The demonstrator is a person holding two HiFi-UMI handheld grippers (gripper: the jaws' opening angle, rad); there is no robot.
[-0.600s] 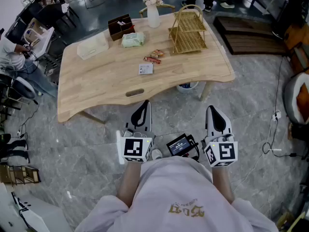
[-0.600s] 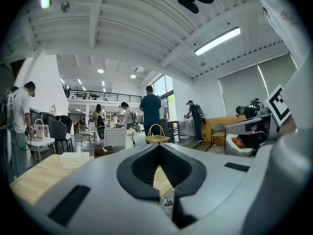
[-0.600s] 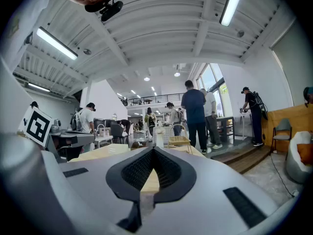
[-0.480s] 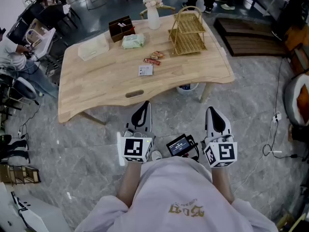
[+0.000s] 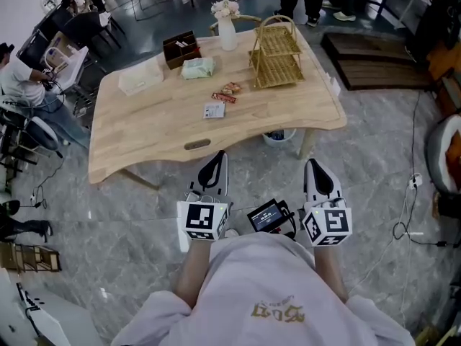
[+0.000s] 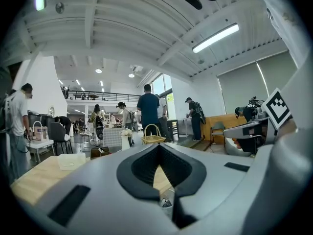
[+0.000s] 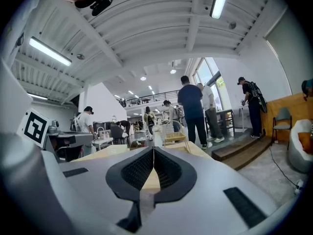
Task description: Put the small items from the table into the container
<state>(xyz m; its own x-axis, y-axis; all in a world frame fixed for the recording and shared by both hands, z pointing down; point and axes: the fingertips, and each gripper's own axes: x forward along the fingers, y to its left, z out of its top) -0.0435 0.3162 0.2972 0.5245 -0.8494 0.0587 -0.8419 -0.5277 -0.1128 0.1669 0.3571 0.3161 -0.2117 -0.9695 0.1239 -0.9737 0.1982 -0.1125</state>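
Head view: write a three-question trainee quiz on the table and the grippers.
1. True or false: the left gripper holds a snack.
2. Which lies nearest the table's near edge? A box, B card, C rack.
3. Fill in: the right gripper's jaws are ____.
Key: 1 false; 2 B; 3 shut.

Right tongs (image 7: 153,150) held about level, jaws pressed together with nothing between them, wooden table (image 7: 195,149) just beyond the tips, wicker rack (image 7: 176,136) ahead and slightly right, standing people (image 7: 191,109) farther off.
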